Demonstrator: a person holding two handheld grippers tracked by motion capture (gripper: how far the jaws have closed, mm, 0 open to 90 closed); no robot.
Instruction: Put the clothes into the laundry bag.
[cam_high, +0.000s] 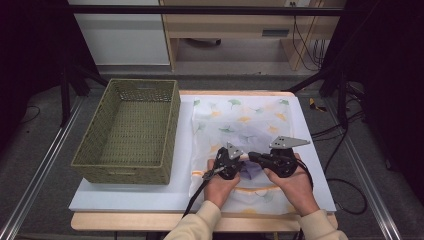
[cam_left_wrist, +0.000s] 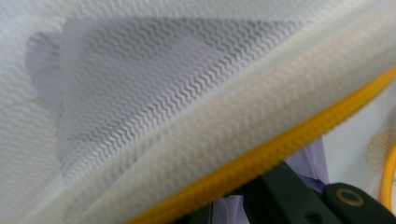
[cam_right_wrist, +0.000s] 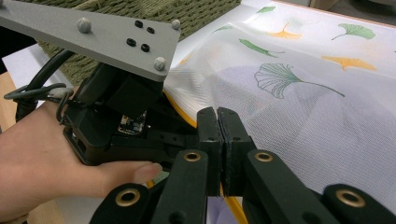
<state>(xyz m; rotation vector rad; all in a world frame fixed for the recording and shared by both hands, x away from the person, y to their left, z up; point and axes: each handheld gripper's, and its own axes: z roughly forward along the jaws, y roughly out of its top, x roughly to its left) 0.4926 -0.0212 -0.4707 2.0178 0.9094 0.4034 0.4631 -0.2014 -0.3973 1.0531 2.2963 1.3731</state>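
Note:
A white mesh bag (cam_high: 245, 120) printed with green and orange leaves lies on the table, and a purple cloth (cam_high: 251, 171) shows through it near its front. Its yellow-trimmed edge (cam_left_wrist: 261, 161) is lifted between my two grippers. My right gripper (cam_right_wrist: 218, 112) is shut on that edge, the mesh (cam_right_wrist: 317, 121) spreading away to the right of its jaws. My left gripper (cam_high: 238, 164) faces it from the left at close range, held in a hand (cam_right_wrist: 42, 158). Mesh (cam_left_wrist: 154, 93) drapes over the left jaws and hides their tips.
A green woven basket (cam_high: 125, 176) stands at the left of the white table top (cam_high: 125, 197), close beside the bag. The table's wooden front edge (cam_high: 125, 221) runs below. Black frame posts and cables stand off the right side.

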